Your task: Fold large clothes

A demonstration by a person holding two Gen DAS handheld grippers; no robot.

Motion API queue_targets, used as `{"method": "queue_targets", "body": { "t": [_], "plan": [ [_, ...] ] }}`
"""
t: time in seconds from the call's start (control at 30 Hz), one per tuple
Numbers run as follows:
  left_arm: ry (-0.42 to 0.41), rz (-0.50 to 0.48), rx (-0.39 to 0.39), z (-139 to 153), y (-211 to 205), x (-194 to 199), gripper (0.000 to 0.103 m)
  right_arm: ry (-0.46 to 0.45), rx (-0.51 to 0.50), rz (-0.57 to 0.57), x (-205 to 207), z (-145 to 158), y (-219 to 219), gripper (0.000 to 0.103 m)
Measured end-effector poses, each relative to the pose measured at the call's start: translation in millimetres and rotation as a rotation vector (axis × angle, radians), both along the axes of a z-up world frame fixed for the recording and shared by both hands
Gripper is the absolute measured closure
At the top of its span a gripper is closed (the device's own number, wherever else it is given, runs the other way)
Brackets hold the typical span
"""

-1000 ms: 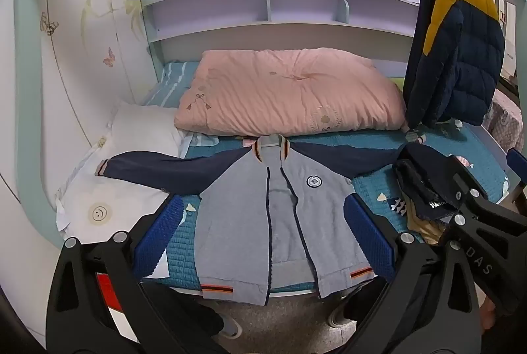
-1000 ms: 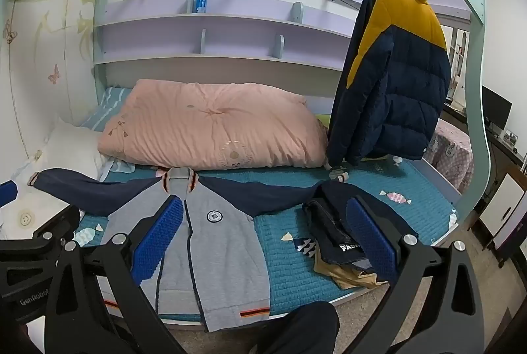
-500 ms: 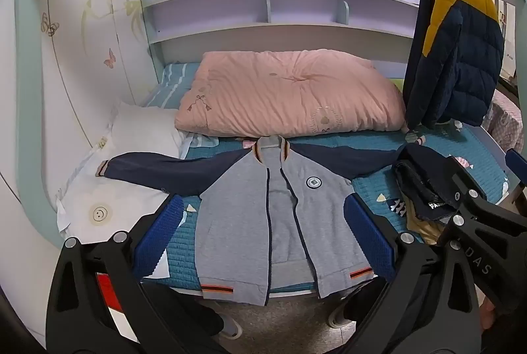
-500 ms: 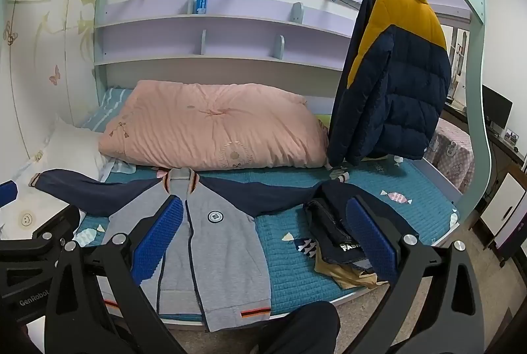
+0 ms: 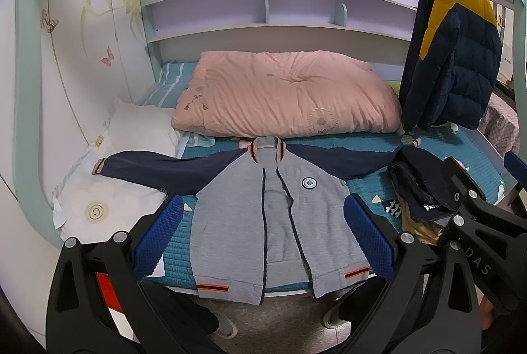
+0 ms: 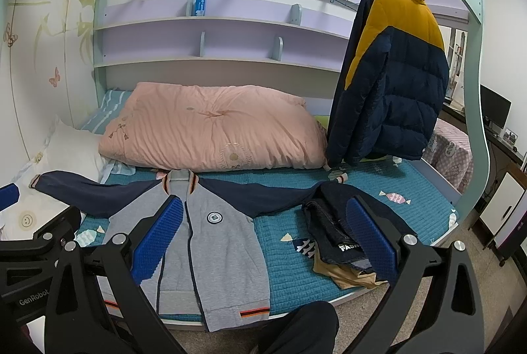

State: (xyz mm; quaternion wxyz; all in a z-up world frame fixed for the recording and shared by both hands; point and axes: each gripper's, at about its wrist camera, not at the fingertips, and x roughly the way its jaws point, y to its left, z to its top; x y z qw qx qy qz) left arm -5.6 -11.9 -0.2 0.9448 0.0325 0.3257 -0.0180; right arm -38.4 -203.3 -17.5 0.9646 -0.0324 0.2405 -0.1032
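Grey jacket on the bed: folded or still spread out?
Spread out. The grey jacket lies flat on the bed, front up, both navy sleeves stretched sideways, hem at the bed's near edge. No fold made.

child's bedroom: bed [image 5: 444,156], butterfly wall [image 5: 98,34]

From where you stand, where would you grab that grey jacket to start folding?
Probably the navy sleeve cuffs. The grey jacket lies flat, front up, sleeves spread wide, so each cuff is a free end; come from the bed's near edge, one cuff per side.
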Motion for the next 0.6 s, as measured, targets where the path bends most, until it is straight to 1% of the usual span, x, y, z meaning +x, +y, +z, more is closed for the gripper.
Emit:
{"method": "queue_targets", "body": {
  "t": [0.2, 0.6],
  "plan": [
    [0.009, -0.008, -0.017, 0.3, 6.4, 2.0, 0.005, 0.000, -0.003, -0.004, -3.0, 3.2, -2.9, 0.007],
    [0.015, -0.019, -0.023, -2.2, 5.2, 1.8, 0.005, 0.003, -0.005, -0.014, -6.2, 0.8, -6.4, 0.007]
  ]
}}
